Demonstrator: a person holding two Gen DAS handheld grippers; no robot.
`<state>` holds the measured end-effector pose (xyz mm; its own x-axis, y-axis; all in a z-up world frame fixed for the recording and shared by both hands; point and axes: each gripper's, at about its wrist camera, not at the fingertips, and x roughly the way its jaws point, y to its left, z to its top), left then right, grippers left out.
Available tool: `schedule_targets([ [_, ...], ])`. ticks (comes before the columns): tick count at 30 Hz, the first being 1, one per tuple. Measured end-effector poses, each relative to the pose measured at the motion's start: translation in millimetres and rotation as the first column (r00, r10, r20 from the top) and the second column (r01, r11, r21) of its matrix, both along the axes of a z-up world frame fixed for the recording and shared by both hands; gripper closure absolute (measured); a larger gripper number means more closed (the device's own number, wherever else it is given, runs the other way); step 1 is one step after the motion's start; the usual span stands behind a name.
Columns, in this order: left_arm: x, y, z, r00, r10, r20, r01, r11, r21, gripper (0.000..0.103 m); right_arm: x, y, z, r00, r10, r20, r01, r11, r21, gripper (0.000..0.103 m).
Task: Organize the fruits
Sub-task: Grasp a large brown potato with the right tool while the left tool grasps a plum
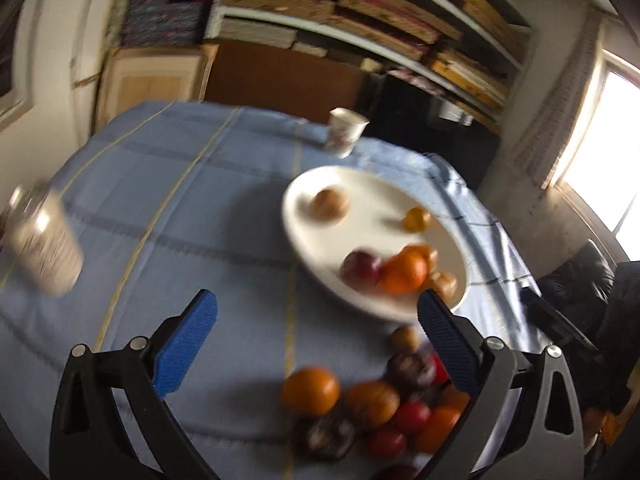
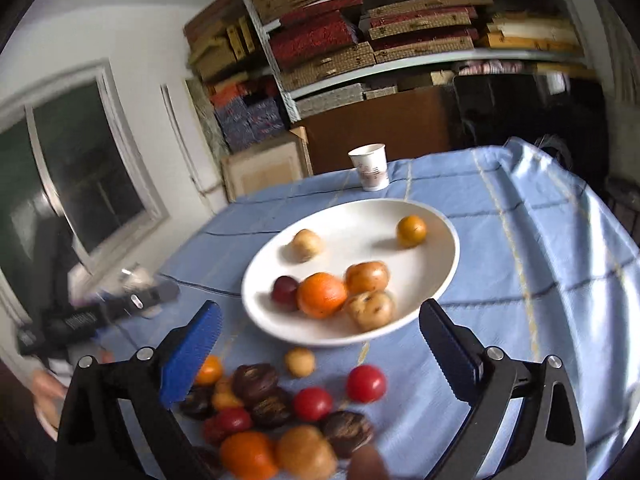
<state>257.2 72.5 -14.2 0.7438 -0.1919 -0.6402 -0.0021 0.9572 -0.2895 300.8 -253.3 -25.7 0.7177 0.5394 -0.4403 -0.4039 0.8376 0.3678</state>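
The left hand-held gripper (image 1: pixel 318 312) has its jaws spread wide, nothing between the blue pads (image 1: pixel 186 344), and it is angled downward. The right hand-held gripper (image 2: pixel 320 322) is likewise wide open and empty, tilted down less steeply, its blue-faced finger (image 2: pixel 192 354) on the left and its dark finger (image 2: pixel 448 354) on the right. In the right wrist view, a hand (image 2: pixel 46 394) shows blurred beyond the left finger, at the frame's lower left edge.

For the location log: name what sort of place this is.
Probably a home storeroom: shelves stacked with boxes, a table under a blue cloth, and a white plate of fruit.
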Motion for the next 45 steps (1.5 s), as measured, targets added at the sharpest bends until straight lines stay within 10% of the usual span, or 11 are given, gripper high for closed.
schedule_targets([
  [10, -21.9, 16.9, -11.9, 0.999, 0.045, -0.021, -0.044, 0.999, 0.014, 0.005, -3.3, -36.8, -22.5, 0.983, 0.006, -0.182, 0.007, 0.997, 0.072, 0.005],
  [23, -37.2, -0.5, 2.2, 0.999, -0.03, 0.017, 0.029, 0.996, 0.088, 0.005, -18.2, -5.0, -50.6, 0.93, 0.218, -0.296, -0.246, 0.968, -0.059, 0.06],
  [45, -46.4, -9.6, 8.1, 0.999, -0.019, 0.046, 0.011, 0.987, 0.16, 0.005, 1.3, -4.2, -84.7, 0.835, 0.279, -0.475, -0.217, 0.959, 0.182, 0.06],
])
